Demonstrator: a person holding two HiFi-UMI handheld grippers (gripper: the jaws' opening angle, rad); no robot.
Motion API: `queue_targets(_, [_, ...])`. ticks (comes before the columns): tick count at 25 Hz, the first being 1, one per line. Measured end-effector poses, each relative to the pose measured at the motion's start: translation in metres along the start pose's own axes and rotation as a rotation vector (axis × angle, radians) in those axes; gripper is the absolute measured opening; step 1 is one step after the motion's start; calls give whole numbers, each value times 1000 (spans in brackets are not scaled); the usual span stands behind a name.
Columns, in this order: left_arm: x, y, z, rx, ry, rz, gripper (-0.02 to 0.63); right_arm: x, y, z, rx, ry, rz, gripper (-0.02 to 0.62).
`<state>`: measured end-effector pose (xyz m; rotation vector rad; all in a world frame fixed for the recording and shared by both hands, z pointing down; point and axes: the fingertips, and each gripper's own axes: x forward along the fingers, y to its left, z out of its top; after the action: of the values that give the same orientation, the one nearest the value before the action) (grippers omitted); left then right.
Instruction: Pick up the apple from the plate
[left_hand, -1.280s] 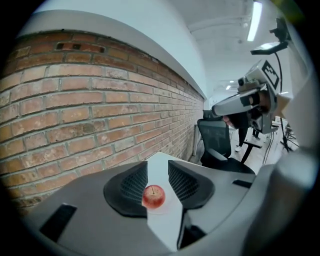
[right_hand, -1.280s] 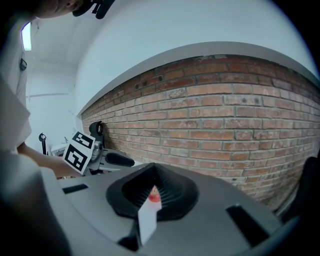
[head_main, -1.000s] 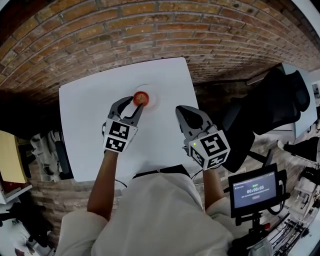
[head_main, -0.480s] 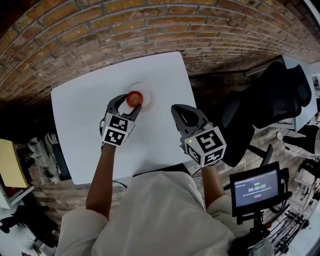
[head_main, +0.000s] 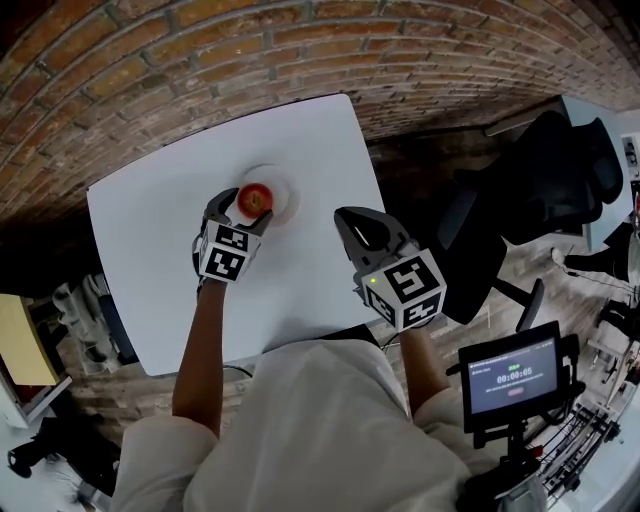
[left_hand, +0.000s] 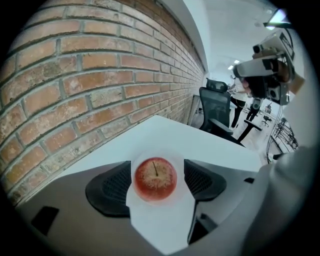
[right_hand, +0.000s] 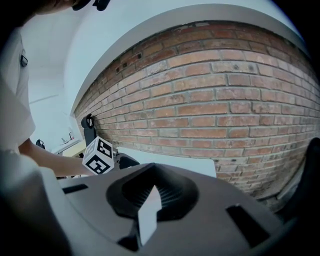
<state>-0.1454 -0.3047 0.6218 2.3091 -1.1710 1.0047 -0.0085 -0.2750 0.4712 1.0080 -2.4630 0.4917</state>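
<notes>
Head view: red apple (head_main: 254, 198) sits on a white plate (head_main: 283, 185); left gripper (head_main: 243, 208) straddles it, right gripper (head_main: 362, 228) at 4 o'clock.
Left gripper view: jaws released, pads (left_hand: 116, 186) flanking the apple.
Right gripper view: jaws clenched on nothing.

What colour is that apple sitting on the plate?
The apple is red, with a yellowish speckled patch on top; clearest in the left gripper view.

The left gripper (head_main: 240, 208) is reaching farther toward the upper left of the frame, its parted jaws now flanking the apple (head_main: 254, 199) on the plate (head_main: 285, 186) instead of trailing it.
</notes>
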Motion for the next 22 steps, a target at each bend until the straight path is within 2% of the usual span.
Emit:
queue_targets(13, [18,5,-24,23,86,13,362,2,1,-10,11,25,5,2])
queue_targets(22, [26,4,-36,86,139,5,362,2,-1,-16,20,35,1,2])
